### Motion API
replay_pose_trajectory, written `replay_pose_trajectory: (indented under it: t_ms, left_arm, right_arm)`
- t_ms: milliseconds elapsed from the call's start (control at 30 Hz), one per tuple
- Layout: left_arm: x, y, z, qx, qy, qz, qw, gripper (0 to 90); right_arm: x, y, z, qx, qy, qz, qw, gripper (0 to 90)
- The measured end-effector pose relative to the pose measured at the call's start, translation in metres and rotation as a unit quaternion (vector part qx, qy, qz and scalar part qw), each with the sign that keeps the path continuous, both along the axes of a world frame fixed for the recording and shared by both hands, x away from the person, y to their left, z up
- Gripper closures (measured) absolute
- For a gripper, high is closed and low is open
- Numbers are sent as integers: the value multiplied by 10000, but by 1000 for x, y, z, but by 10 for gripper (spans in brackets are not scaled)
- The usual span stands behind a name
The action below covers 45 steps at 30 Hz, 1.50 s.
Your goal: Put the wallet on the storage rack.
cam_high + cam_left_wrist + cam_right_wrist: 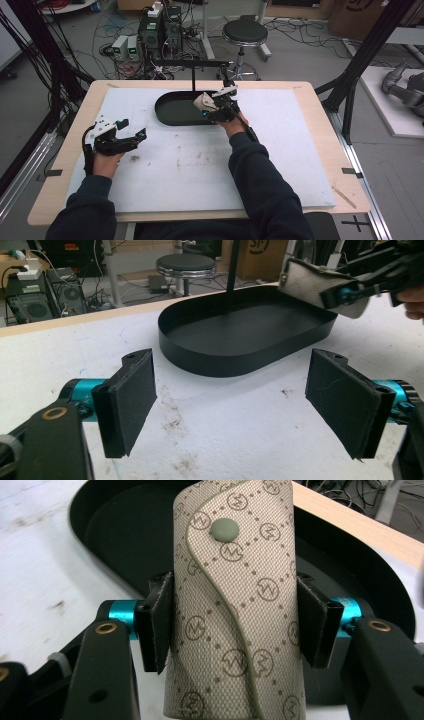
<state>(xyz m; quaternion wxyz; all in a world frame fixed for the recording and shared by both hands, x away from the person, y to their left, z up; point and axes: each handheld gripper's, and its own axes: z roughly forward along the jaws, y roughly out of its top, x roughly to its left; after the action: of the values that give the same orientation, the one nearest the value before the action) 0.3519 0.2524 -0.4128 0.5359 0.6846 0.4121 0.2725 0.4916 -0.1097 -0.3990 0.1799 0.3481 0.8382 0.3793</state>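
Observation:
A beige patterned pouch (235,605) with a grey-green snap button is clamped between the black pads of my right gripper (235,625). In the high view that right gripper (212,107) holds the pouch (204,102) over the near right rim of the black oval tray (172,114). From the left gripper view the pouch (310,282) hangs above the tray's (220,360) far right edge. My left gripper (131,129) rests low over the white mat at the left, open, with nothing between its pads (125,400).
A thin black upright post (194,75) with a crossbar rises from the tray. The white mat (200,165) covers most of the wooden table and bears scattered dirt marks. A stool (244,34) and computer gear stand on the floor beyond the table.

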Motion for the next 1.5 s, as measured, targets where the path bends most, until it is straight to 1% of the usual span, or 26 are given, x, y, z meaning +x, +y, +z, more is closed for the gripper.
replay_pose_trajectory:
  t_ms: [67, 100, 133, 167, 233, 267, 400, 433, 467, 567, 700, 833, 900, 933, 967, 1000, 1033, 1100, 1133, 1167, 1233, 1300, 1400, 1433, 1467, 1500]
  left_arm:
    - [0, 0, 0, -16, 2, 6, 10000, 202]
    - [0, 0, 0, -14, 2, 6, 10000, 202]
    - [0, 0, 0, -21, 1, 8, 10000, 202]
    - [0, 0, 0, -18, 2, 6, 10000, 202]
    - [0, 0, 0, -14, 2, 1, 10000, 202]
    - [0, 0, 0, -17, -2, 5, 10000, 201]
    - [0, 1, 0, -21, 5, -5, 10000, 202]
    - [0, 2, 0, -17, 2, -7, 10000, 202]
    - [0, 2, 0, -5, 4, 3, 10000, 201]
    - [-1, 2, 0, -26, 16, 1, 10000, 202]
    - [-2, 2, 0, -1, 0, -2, 10000, 202]
    - [-1, 2, -1, -17, 36, -24, 10000, 201]
    - [-1, 1, -1, -2, 60, -40, 10000, 201]
    - [-1, 0, -2, 6, 66, -55, 10000, 201]
    - [-1, -1, -2, 9, 58, -61, 10000, 201]
    - [-1, -1, -2, 36, 64, -69, 9999, 201]
    - [-1, -2, -2, 49, 62, -67, 9999, 202]
    - [-1, -2, -2, 68, 65, -75, 9999, 201]
    - [-1, -3, -2, 72, 63, -68, 9999, 202]
    - [-1, -3, -2, 74, 66, -65, 9999, 201]
    - [-1, -3, -2, 72, 67, -54, 9999, 202]
    - [-1, -2, -2, 58, 64, -41, 10000, 202]
    - [-1, -1, -2, 38, 71, -40, 10000, 202]
    - [-1, -1, -2, 31, 68, -41, 10000, 202]
    - [-1, -1, -2, 28, 68, -43, 10000, 202]
    - [-1, -1, -2, 38, 64, -48, 10000, 201]
  right_arm:
    - [6, 7, -2, -85, 18, -22, 10000, 414]
    - [8, 9, -3, -106, -6, -27, 9999, 414]
    - [10, 12, -4, -115, -88, -55, 9999, 414]
    - [12, 15, -6, -117, -101, -79, 9999, 414]
    - [17, 21, -10, -130, -42, -125, 9998, 414]
    - [19, 24, -12, -149, -65, -139, 9998, 414]
    - [24, 33, -19, -209, -25, -174, 9996, 389]
    - [25, 35, -19, -232, -55, -168, 9996, 375]
    - [25, 37, -20, -243, -165, -127, 9995, 364]
    - [21, 41, -19, -276, -292, -174, 9990, 329]
    - [17, 36, -9, -182, -286, -120, 9994, 327]
    - [12, 18, 7, 22, -273, -66, 9996, 299]
    - [6, 4, 14, 69, -431, -74, 9990, 298]
    - [3, -4, 16, 127, -467, -70, 9988, 307]
    - [1, -15, 17, 164, -443, -41, 9989, 355]
    - [0, -21, 18, 186, -315, 20, 9993, 417]
    - [0, -26, 17, 150, -122, 84, 9998, 450]
    - [0, -31, 15, 65, 42, 200, 9998, 522]
    - [-1, -30, 14, 57, 155, 281, 9995, 554]
    - [-1, -26, 12, 7, 185, 363, 9992, 584]
    - [-2, -19, 9, -28, 208, 472, 9987, 636]
    - [-2, -9, 5, -88, 217, 517, 9984, 664]
    - [0, 3, -5, -235, 126, 404, 9988, 679]
    - [2, 5, -7, -236, 85, 374, 9990, 679]
    - [4, 7, -11, -256, 59, 225, 9994, 678]
    - [6, 8, -13, -242, 72, 147, 9996, 674]
